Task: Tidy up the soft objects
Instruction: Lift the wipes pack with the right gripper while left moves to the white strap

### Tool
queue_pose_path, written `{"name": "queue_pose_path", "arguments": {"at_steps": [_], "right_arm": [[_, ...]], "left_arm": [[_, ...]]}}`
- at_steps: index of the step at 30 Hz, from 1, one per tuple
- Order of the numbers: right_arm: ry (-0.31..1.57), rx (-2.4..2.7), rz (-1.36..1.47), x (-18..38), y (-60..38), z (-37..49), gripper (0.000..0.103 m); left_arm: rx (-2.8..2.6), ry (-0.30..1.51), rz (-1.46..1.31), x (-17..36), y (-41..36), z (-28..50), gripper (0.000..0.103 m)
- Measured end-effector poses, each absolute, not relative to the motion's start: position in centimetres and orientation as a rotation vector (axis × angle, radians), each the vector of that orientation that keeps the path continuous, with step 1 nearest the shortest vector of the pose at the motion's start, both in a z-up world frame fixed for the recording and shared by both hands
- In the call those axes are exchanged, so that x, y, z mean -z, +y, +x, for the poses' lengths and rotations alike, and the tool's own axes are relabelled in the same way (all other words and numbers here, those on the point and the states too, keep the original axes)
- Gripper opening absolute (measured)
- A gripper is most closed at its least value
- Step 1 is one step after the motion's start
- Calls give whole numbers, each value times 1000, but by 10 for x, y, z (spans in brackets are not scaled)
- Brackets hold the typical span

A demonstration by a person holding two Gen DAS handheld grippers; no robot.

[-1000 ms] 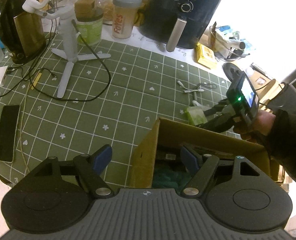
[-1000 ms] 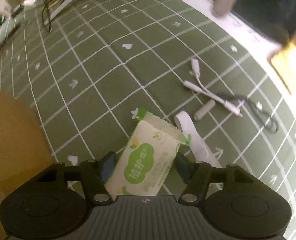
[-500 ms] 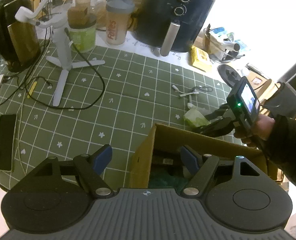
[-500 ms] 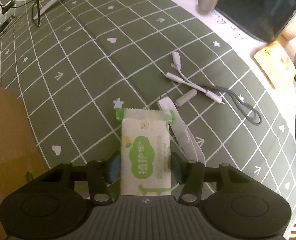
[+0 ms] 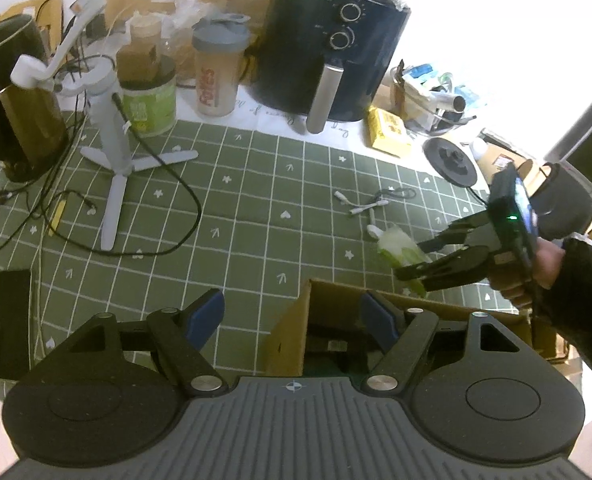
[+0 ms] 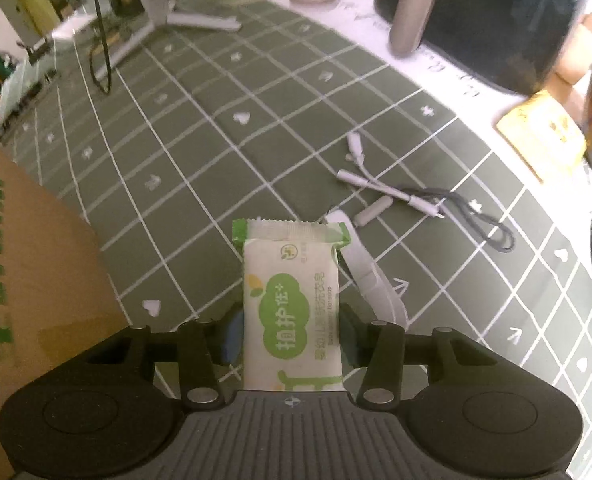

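Note:
My right gripper [image 6: 290, 334] is shut on a white and green soft packet [image 6: 292, 300] and holds it lifted above the green checked mat [image 6: 224, 152]. In the left wrist view the right gripper [image 5: 413, 258] carries the packet [image 5: 399, 248] just beyond the far edge of the open cardboard box [image 5: 327, 300]. My left gripper [image 5: 292, 318] is open and empty, hovering over the box's near left corner. The box side [image 6: 24, 272] fills the left of the right wrist view.
White cable adapters [image 6: 379, 192] and a white strap [image 6: 375, 276] lie on the mat under the packet. A white tripod stand [image 5: 112, 136], black cable, kettle [image 5: 20, 96], jars, shaker bottle [image 5: 218, 68], air fryer [image 5: 331, 40] and a phone [image 5: 12, 320] surround the mat.
My right gripper closed on the packet and lifted it off the mat, up toward the box. My left gripper pulled back and stayed open.

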State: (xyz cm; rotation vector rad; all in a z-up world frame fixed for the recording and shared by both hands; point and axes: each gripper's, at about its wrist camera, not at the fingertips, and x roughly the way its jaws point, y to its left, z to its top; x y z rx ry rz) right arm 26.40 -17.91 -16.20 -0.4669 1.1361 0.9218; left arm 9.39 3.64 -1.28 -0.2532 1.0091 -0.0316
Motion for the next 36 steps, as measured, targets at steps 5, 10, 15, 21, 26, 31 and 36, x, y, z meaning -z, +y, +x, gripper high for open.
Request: {"name": "queue_pose_path", "arguments": {"at_steps": [5,10,15,21,26,31,36], "right_arm": [[1100,-875,-412,143,-199,257,51],[1063,-804,-352,130,-216,249,51],[1035,-733,-286,117,-236,240,51],[1024,-652,-214,106,-258,226,51],[1033,-575,-171,102,-278,213,51],[1032,-490,-74,100,-301,201,51],[1027,-435,-20,99,-316,188,51]], "left_arm": [[49,995,-246,11,42,102,75],[102,967,-216,6,39,114,75],[169,943,-154,1,33,130,75],[274,928,-65,-1,21,155,75],[389,917,26,0,3,176,74],[509,912,122,8,-19,197,74],[633,912,206,22,-45,219,74]]}}
